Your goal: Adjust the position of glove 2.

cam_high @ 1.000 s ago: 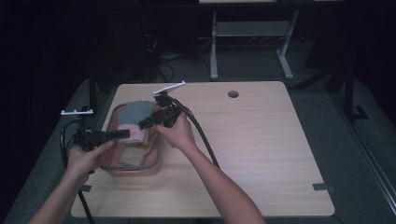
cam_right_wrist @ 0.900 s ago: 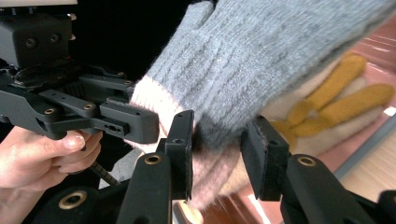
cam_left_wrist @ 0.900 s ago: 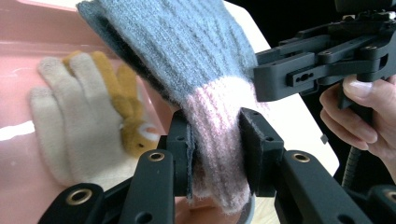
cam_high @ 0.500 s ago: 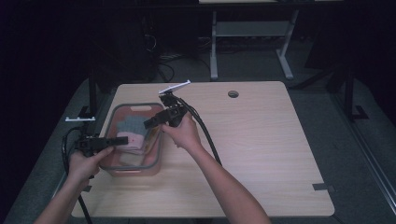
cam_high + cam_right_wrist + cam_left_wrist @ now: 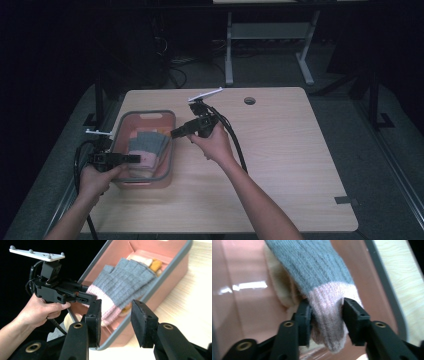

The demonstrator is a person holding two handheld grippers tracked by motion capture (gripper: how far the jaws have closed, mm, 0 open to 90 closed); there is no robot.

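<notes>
The left gripper (image 5: pixel 325 315) is straddling the pink cuff of the grey glove (image 5: pixel 317 275) in the bin (image 5: pixel 167 165), which is sitting near the tabletop's left edge. Its jaws have just been opening, the cuff still between them; the pads are flanking the knit closely, and I cannot tell whether they are pressing it. The glove is lying along the bin's length, cuff toward the near end and the left gripper, fingers pointing toward the far end, resting over cream and orange cloth. The right gripper (image 5: pixel 116 320) is hovering just outside the bin's right rim, jaws partly apart, having just been opening, and holding nothing. The left hand (image 5: pixel 97 177) is the nearer one, so any lift or release turns on it.
</notes>
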